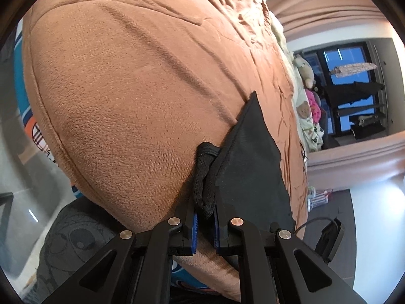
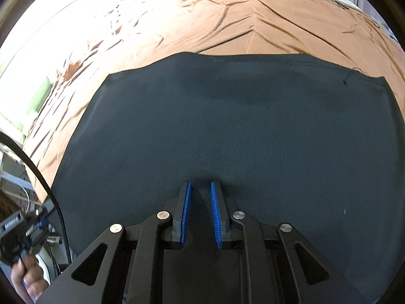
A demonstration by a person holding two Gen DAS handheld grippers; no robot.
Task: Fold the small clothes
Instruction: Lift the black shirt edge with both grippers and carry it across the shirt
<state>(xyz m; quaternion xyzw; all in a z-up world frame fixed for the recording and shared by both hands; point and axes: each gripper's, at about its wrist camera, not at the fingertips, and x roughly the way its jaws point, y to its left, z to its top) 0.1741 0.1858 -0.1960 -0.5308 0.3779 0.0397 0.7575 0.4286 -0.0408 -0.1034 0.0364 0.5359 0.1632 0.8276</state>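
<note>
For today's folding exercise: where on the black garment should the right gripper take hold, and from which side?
Grip the far hem of the black garment, near its right corner. It lies flat on the brown blanket, so only an edge gives something to pinch. Come from beyond that edge, low, sliding one finger under. The left gripper already pinches the bunched mesh end.

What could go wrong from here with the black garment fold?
1. The left gripper pinches only a bunched cord-like edge of the black garment; a pull may slip it out or drag the cloth crooked.
2. The right gripper has a narrow gap, and whether it pinches fabric cannot be told; it could slide over the cloth and wrinkle it.
3. The brown blanket is fuzzy and creased; it could drag on the garment or get pinched along with it.
</note>
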